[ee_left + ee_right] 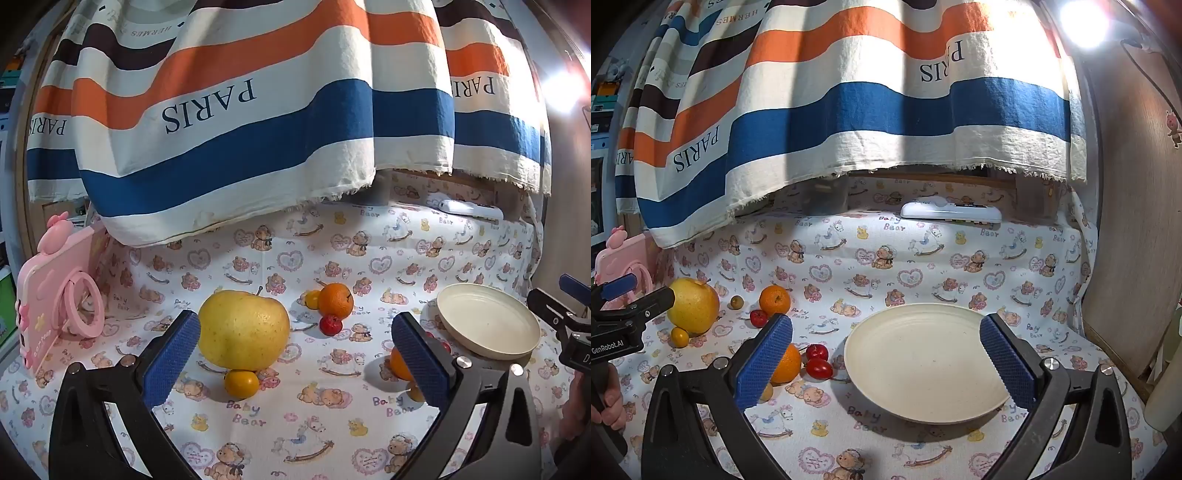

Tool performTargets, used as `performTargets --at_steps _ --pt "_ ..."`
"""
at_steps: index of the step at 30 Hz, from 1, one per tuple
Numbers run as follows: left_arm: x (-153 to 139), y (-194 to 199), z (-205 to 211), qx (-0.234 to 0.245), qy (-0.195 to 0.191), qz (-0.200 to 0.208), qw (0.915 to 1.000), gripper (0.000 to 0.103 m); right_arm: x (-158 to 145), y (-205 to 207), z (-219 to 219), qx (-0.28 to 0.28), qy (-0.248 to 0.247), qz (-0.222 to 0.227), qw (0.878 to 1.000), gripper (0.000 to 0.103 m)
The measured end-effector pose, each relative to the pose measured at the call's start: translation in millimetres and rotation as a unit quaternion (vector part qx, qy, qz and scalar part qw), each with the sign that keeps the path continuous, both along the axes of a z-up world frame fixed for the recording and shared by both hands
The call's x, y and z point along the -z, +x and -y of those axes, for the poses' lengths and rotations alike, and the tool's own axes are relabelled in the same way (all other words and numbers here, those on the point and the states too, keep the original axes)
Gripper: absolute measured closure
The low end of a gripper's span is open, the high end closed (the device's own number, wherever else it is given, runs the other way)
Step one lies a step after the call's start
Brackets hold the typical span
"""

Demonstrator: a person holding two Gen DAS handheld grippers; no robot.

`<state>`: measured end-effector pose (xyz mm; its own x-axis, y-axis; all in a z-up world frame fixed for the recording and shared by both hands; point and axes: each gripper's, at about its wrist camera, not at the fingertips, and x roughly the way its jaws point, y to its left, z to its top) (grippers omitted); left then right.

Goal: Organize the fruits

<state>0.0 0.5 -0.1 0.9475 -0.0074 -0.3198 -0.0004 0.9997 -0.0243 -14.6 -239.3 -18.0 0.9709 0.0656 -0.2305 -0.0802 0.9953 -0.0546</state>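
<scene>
A big yellow pear (243,330) lies on the bear-print cloth, just ahead of my open left gripper (295,350), nearer its left finger. A small yellow fruit (241,383) touches the pear's front. Behind sit an orange (335,300), a small yellow fruit (312,298) and a small red fruit (330,325). The cream plate (487,325) stands to the right. A second orange (399,363) is partly hidden by the left gripper's right finger. My right gripper (886,365) is open over the plate (923,365), which holds nothing. Left of the plate lie an orange (786,363) and two red fruits (818,360).
A striped cloth (236,110) hangs over the back of the table. A pink tablet case (55,302) leans at the left. A white remote (951,213) lies at the back. A wooden panel (1137,221) closes the right side. A bright lamp (1084,20) glares at top right.
</scene>
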Motion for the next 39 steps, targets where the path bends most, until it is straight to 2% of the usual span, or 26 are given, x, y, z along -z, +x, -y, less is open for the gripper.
performTargets --at_steps 33,37,39 --pt "-3.0 -3.5 3.9 0.007 0.008 0.010 0.9999 0.000 1.2 0.2 -2.5 -0.006 -0.001 0.000 1.000 0.001" --pt "-2.3 -4.3 3.1 0.006 0.007 0.011 0.9999 0.000 -1.7 -1.9 2.0 0.015 -0.001 0.001 1.000 0.001" --pt "-1.9 -3.1 2.5 0.013 0.006 0.010 0.9999 0.000 -1.0 -0.9 2.6 0.008 0.001 0.001 1.000 0.001"
